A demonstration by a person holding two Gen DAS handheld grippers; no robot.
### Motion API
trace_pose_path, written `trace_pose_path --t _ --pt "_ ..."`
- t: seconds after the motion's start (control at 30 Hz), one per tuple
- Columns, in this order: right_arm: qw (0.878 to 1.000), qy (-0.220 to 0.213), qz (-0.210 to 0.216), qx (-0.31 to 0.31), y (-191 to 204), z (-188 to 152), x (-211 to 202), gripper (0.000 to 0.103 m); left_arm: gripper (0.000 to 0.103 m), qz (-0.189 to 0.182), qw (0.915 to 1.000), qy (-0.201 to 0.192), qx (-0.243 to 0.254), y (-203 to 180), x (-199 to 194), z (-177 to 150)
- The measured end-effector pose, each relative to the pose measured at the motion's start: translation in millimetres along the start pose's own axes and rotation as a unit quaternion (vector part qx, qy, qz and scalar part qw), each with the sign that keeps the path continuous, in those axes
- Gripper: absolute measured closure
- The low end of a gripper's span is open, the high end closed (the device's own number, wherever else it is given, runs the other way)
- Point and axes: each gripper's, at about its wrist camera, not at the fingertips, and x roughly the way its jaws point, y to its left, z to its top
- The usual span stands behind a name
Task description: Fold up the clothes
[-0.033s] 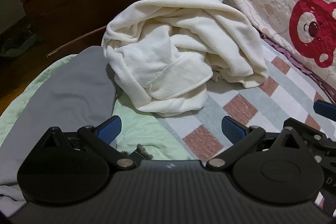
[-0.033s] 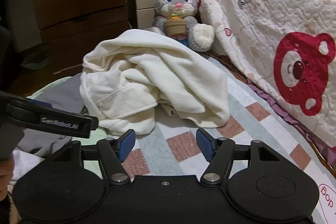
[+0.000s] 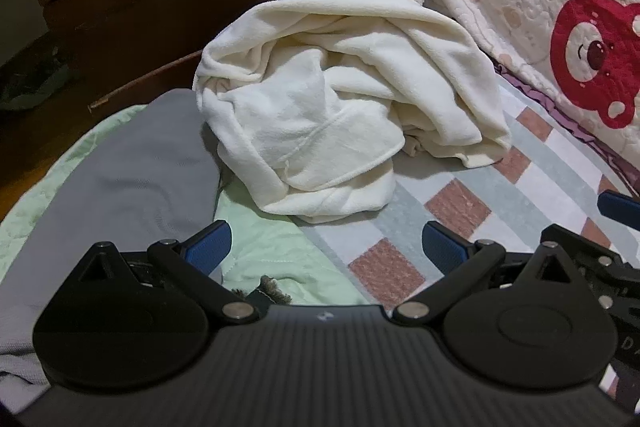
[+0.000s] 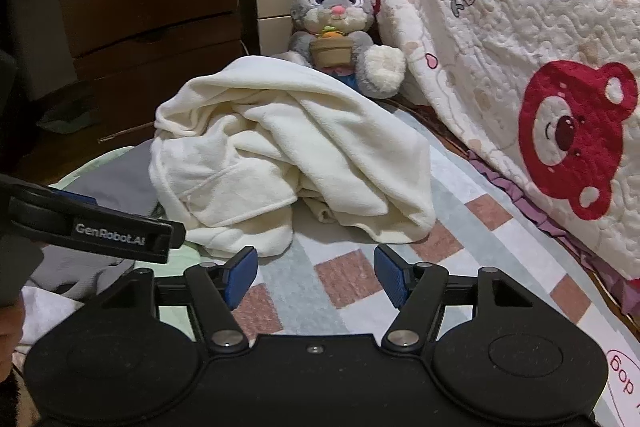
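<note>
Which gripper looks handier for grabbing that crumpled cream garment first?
Probably the left gripper: open, it faces the cream garment, whose near hem lies just ahead. The right gripper, also open, points at bare checked bedding.

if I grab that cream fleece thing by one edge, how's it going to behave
The cream fleece garment lies crumpled in soft layered folds, so it will probably hang limp and unfurl. Its thick pile suggests bulk without much weight, and likely decent grip for the left gripper pads.

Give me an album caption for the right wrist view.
Open right hand-held gripper faces a crumpled cream garment on the checked bed cover, plush rabbit behind.
</note>
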Motion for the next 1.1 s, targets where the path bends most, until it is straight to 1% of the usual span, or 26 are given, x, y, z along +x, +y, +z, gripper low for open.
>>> trace_pose_path --t 0.2,0.53,0.63,0.73,1.1 --pt "1.0 -0.004 -0.003 0.004 -15.4 -12.8 -1.3 0.033 0.0 0.012 0.9996 -0.015 0.02 -5.7 -7.3 1.1" --pt "1.0 -0.011 -0.007 0.011 -41.1 -34.1 -3.6 0.032 0.0 -0.003 0.9998 -0.011 0.014 -2.0 -5.5 1.7" --pt "1.0 -0.01 -0.009 0.011 -42.3 -36.2 -3.2 0.032 0.0 -0.003 0.9997 -0.012 0.02 -3.4 -5.9 1.0" --pt "1.0 -0.009 -0.011 0.011 -42.6 -37.6 -2.7 0.032 0.0 -0.025 0.9996 -0.004 0.013 -3.1 -4.1 0.0" --pt "1.0 -0.008 -0.018 0.012 -45.4 -44.2 -2.7 0.03 0.0 -0.016 0.9998 0.001 0.008 -0.3 1.5 0.0"
